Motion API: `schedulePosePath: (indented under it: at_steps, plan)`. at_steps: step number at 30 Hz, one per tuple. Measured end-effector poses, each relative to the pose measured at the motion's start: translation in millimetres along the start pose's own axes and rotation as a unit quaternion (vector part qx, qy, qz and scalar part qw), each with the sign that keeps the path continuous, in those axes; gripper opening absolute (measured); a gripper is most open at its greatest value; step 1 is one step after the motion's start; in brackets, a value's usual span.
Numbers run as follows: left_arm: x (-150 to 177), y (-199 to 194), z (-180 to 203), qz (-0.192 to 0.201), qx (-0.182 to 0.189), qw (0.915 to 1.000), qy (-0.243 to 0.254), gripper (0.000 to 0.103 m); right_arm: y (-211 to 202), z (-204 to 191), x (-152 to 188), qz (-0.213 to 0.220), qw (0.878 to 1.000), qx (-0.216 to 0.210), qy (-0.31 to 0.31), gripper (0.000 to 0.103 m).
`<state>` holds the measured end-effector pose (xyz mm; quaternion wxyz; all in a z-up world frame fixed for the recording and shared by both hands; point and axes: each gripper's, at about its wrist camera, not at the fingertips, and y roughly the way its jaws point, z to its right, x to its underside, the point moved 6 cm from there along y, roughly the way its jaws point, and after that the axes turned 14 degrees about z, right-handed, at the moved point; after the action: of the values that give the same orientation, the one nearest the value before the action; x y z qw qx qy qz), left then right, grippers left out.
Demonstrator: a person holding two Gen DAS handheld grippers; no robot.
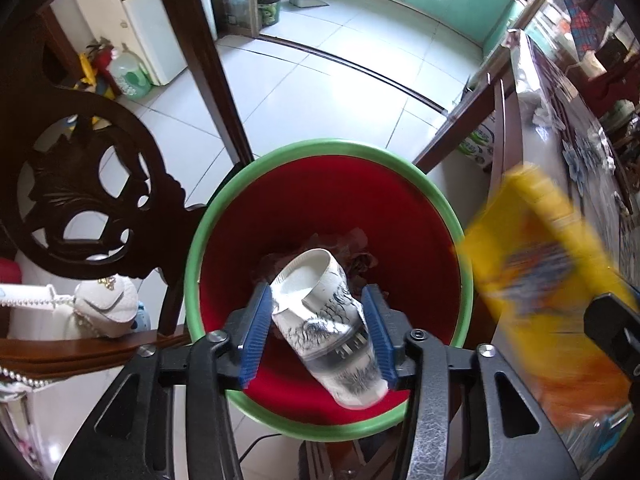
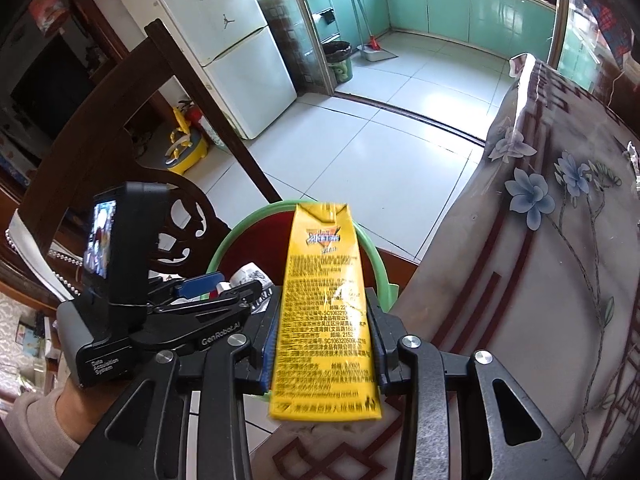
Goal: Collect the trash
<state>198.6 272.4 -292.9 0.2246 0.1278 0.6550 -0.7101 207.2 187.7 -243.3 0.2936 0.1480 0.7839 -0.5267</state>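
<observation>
Carton [image 2: 324, 312], cup [image 1: 326, 328] over bin [image 1: 280, 152]

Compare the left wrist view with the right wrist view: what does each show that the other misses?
Only the left wrist view shows the red inside of the bin and the left gripper clamping the crushed paper cup above it. Only the right wrist view shows the printed text on the yellow carton gripped by the right gripper, and the floral tablecloth. Both show bin, carton, cup, chair and kitchen.
</observation>
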Motion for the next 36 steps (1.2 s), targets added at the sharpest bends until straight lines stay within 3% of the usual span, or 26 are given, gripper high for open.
schedulePosePath:
  at_steps: [2,13,19,23,26,29,33,36]
  plan:
    - [-1,-5,-3,0.005,-0.001,0.9999,-0.01,0.074,-3,0,0,0.003,1.0,0.002,0.002,0.049]
    - [6,-46,-5,0.038,0.002,0.9992,-0.012,0.074,-39,-1,7,0.023,1.0,0.012,0.006,0.05]
    - [11,-99,9,0.103,0.013,0.9946,-0.005,0.077,-85,16,20,0.046,0.998,0.041,0.007,0.065]
    - [15,-136,22,0.146,0.011,0.989,-0.015,0.081,-129,37,27,0.071,0.994,0.078,0.003,0.066]
    - [17,-167,43,0.191,0.02,0.9814,-0.007,0.085,-170,51,26,0.108,0.988,0.11,-0.013,0.067]
    - [14,-211,75,0.261,0.029,0.9648,0.006,0.103,-219,65,20,0.156,0.978,0.133,-0.022,0.07]
    - [8,-265,116,0.341,0.041,0.9391,0.014,0.103,-287,83,11,0.232,0.961,0.15,-0.02,0.079]
    - [5,-294,143,0.372,0.037,0.9272,0.017,0.103,-333,98,3,0.279,0.949,0.148,-0.003,0.084]
